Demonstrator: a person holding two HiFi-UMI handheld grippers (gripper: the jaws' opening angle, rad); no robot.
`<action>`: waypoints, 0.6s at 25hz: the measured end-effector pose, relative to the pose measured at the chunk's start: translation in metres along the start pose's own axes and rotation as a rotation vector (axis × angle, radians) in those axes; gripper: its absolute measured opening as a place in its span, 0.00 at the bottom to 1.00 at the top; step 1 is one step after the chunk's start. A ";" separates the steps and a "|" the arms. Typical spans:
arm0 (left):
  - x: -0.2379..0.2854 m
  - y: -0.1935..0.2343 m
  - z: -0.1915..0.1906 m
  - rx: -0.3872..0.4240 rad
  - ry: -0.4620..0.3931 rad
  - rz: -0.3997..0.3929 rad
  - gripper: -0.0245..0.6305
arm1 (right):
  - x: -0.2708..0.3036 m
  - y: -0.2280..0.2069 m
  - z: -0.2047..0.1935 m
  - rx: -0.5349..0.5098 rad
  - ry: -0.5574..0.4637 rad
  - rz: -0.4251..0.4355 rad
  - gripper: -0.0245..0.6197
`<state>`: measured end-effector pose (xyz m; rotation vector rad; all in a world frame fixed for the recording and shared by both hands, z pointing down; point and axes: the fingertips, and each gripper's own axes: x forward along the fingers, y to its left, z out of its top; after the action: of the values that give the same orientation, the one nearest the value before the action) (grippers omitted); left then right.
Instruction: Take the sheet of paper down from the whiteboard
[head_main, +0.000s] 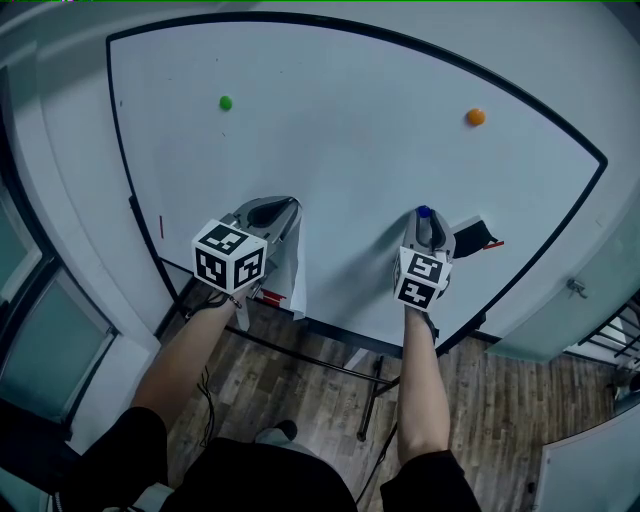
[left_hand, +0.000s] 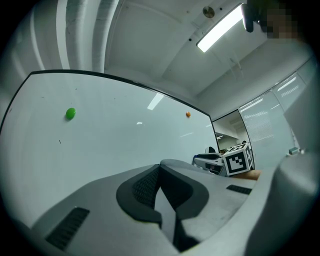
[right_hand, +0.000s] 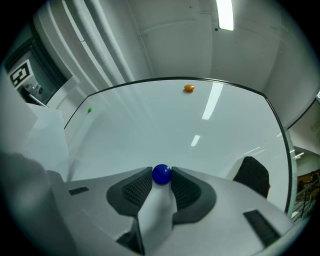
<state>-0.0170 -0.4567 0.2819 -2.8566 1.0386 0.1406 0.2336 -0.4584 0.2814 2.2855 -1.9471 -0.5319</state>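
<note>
The whiteboard (head_main: 340, 150) fills the head view. My left gripper (head_main: 272, 207) is shut on the white sheet of paper (head_main: 287, 275), which hangs down from its jaws in front of the board's lower left. In the left gripper view the jaws (left_hand: 161, 172) are closed, with a thin edge of the sheet (left_hand: 167, 215) between the pads. The right gripper view shows the sheet (right_hand: 47, 142) at far left. My right gripper (head_main: 424, 214) is shut on a blue ball magnet (right_hand: 161, 174), close to the board's lower right.
A green magnet (head_main: 225, 102) and an orange magnet (head_main: 476, 116) sit high on the board. A black eraser (head_main: 475, 237) is stuck to the board just right of my right gripper. The board's stand legs (head_main: 375, 385) rest on a wooden floor. Glass panels stand at left.
</note>
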 end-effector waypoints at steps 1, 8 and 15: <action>0.000 0.000 0.000 0.000 0.000 0.000 0.07 | 0.000 0.000 0.000 0.000 0.000 -0.001 0.24; -0.001 0.000 0.001 0.004 0.001 -0.001 0.07 | -0.001 0.000 0.000 0.003 -0.004 -0.006 0.24; -0.001 0.001 -0.001 0.003 0.005 -0.004 0.07 | -0.001 0.001 -0.003 0.003 0.001 -0.008 0.24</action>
<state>-0.0179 -0.4568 0.2826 -2.8578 1.0325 0.1314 0.2334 -0.4579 0.2850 2.2957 -1.9410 -0.5282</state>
